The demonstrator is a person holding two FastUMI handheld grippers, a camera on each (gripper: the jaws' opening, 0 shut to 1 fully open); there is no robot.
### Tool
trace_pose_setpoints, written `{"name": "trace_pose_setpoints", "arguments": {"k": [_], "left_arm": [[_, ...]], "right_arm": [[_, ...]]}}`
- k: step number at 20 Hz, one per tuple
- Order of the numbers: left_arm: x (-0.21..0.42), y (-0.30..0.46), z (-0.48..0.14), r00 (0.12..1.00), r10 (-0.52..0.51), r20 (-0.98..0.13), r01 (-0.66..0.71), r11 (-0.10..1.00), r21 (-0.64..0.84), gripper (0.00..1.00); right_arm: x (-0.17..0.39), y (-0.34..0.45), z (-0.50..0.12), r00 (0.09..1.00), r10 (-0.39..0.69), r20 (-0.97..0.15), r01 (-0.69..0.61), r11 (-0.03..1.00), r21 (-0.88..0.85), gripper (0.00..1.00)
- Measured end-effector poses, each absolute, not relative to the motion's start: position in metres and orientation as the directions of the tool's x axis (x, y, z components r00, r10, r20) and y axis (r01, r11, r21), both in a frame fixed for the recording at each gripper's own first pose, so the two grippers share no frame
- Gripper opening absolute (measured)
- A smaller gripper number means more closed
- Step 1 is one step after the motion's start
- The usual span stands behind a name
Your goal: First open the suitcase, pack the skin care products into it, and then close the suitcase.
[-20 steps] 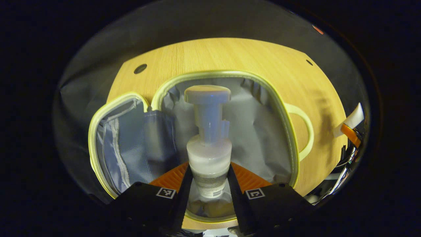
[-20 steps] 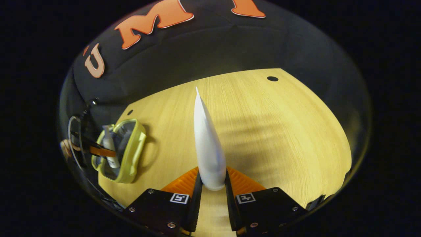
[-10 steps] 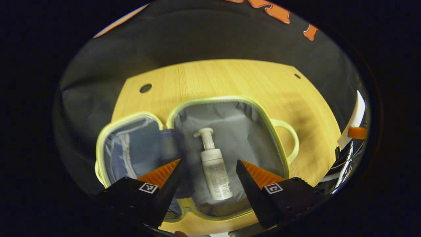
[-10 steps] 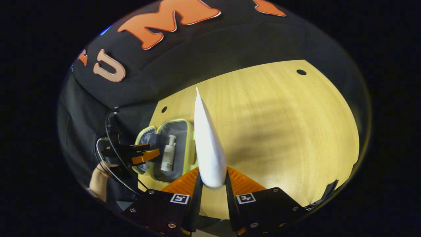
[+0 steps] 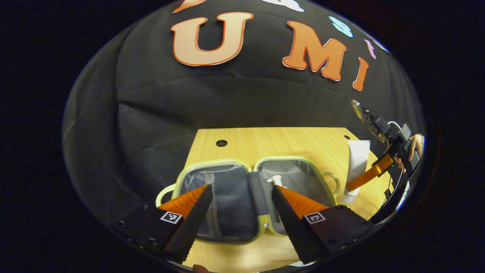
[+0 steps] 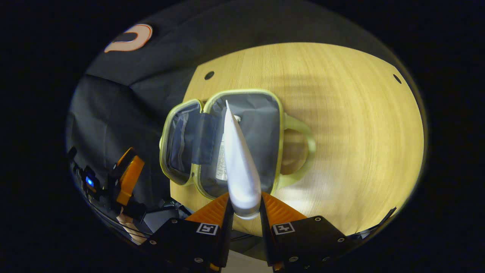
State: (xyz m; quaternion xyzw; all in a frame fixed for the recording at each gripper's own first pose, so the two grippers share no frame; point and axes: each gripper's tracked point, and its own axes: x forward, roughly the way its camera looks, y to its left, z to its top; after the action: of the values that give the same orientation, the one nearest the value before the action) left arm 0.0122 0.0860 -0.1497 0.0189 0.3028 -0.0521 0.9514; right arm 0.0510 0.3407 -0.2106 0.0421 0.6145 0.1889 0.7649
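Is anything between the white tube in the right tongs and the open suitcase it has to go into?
Nothing visible blocks it. The white tube, held in the right tongs, hangs over the open suitcase. A pump bottle already lies inside, partly hidden behind the tube. The left tongs are open and off to one side.

Left gripper [image 5: 239,206]: fingers spread wide, nothing between them, above the near table edge.
Suitcase [image 5: 212,172]: open flat on the table [image 5: 288,140], grey lining, pale green rim, a handle at each outer side.
Pump bottle [image 5: 275,181]: lying in the right half, mostly hidden behind a finger.
Right gripper [image 5: 354,184]: at far right, gripping a white tube [image 5: 357,155] just beside the suitcase; a hand [image 5: 413,146] behind it.
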Motion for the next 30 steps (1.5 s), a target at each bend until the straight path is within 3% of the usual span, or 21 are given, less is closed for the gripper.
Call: {"name": "trace_pose_setpoints", "arguments": {"k": [5,11,15,16,18,19,23,27,30], "left_arm": [[-0.037,0.156,-0.163,0.8,0.004,-0.599,0.001,1.0,0.008,1.0],[-0.059,0.221,-0.18,0.781,0.073,-0.62,-0.11,0.994,-0.023,1.0],[-0.055,0.235,-0.183,0.778,0.075,-0.623,-0.103,0.995,-0.01,1.0],[-0.052,0.237,-0.184,0.78,0.068,-0.623,-0.1,0.995,-0.017,1.0],[-0.041,0.247,-0.189,0.787,0.04,-0.615,-0.088,0.995,-0.048,1.0],[-0.036,0.256,-0.193,0.792,0.032,-0.609,-0.099,0.992,-0.076,1.0],[-0.007,0.301,-0.219,0.82,0.01,-0.573,-0.203,0.94,-0.273,1.0],[0.024,0.314,-0.255,0.841,-0.165,-0.516,-0.212,0.776,-0.594,0.98],[0.045,0.317,-0.269,0.864,-0.24,-0.443,-0.218,0.615,-0.758,0.98]], "right_arm": [[0.064,0.352,-0.267,0.072,0.22,-0.973,-0.204,0.958,0.201,0.39],[0.088,0.361,-0.295,0.077,0.182,-0.98,-0.126,0.977,0.172,0.38],[0.099,0.368,-0.279,0.128,0.22,-0.967,-0.079,0.974,0.211,0.58],[0.101,0.368,-0.272,0.146,0.225,-0.963,-0.069,0.974,0.217,0.73],[0.1,0.371,-0.251,0.194,0.262,-0.945,-0.059,0.965,0.255,0.86],[0.099,0.376,-0.237,0.226,0.302,-0.926,-0.054,0.953,0.297,0.95],[0.068,0.403,-0.169,0.316,0.508,-0.801,-0.017,0.847,0.531,0.96],[0.042,0.385,-0.143,0.365,0.535,-0.762,-0.016,0.822,0.569,0.96],[0.032,0.369,-0.127,0.407,0.538,-0.738,0.023,0.802,0.597,0.96]]}}
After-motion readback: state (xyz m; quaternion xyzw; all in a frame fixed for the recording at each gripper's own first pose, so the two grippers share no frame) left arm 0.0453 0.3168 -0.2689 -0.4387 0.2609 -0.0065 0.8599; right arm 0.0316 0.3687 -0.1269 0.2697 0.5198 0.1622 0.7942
